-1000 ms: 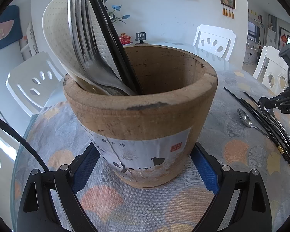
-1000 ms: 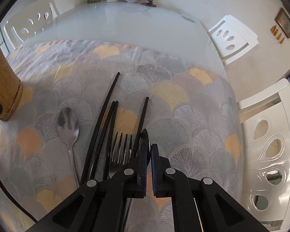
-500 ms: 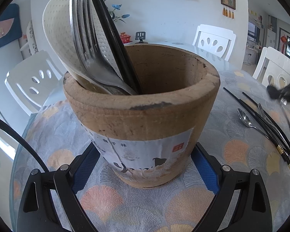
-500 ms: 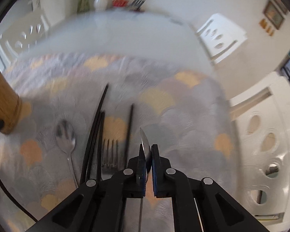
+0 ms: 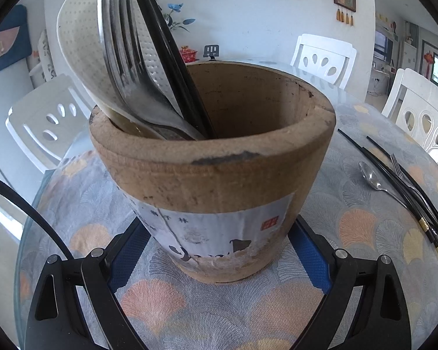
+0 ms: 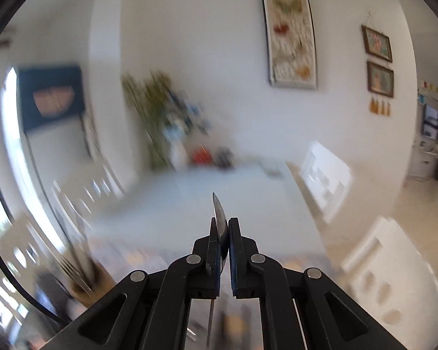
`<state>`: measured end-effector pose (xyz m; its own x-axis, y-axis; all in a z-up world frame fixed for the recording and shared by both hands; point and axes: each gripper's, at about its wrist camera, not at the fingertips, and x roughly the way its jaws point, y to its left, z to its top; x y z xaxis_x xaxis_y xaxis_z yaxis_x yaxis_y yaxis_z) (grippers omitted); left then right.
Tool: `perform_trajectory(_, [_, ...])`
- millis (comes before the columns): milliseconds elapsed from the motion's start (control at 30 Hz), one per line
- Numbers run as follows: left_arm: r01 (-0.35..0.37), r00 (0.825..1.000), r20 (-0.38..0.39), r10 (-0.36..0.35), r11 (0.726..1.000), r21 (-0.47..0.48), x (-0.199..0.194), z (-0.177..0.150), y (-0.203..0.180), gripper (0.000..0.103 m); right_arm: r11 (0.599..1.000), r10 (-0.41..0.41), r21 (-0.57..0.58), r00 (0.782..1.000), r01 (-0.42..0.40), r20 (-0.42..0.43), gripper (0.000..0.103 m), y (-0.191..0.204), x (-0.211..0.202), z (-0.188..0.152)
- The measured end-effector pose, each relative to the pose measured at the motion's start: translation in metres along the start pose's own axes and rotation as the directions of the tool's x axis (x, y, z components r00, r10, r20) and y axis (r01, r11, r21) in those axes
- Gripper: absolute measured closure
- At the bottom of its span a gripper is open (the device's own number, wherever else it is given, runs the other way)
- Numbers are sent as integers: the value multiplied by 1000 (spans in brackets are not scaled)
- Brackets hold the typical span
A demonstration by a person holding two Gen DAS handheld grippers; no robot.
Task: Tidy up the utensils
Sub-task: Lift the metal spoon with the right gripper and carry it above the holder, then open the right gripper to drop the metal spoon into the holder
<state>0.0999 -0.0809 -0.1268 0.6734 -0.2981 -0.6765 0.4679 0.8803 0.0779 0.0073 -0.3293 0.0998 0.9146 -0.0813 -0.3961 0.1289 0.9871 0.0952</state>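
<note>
Blurred wall now fills right view, right hand-held gripper (image 6: 224, 227) lifted off tablecloth, clamping knife (image 6: 220, 215).

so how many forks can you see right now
2. One fork stands tines-up in the wooden holder, against the white spoon. The other fork lies on the tablecloth among the black chopsticks. Another may be nested in the holder.
</note>
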Motion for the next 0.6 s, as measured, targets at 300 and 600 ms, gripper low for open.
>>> perform_trajectory(300, [0,1000,-2,0,1000,-1,1,1,-1,8,964,252,39,948,-264,194,99,84,17,30])
perform_trajectory(600, [7,1000,1,-7,1000,0,1,1,0,10,933,336,75,928,-351,158,99,132,64,3])
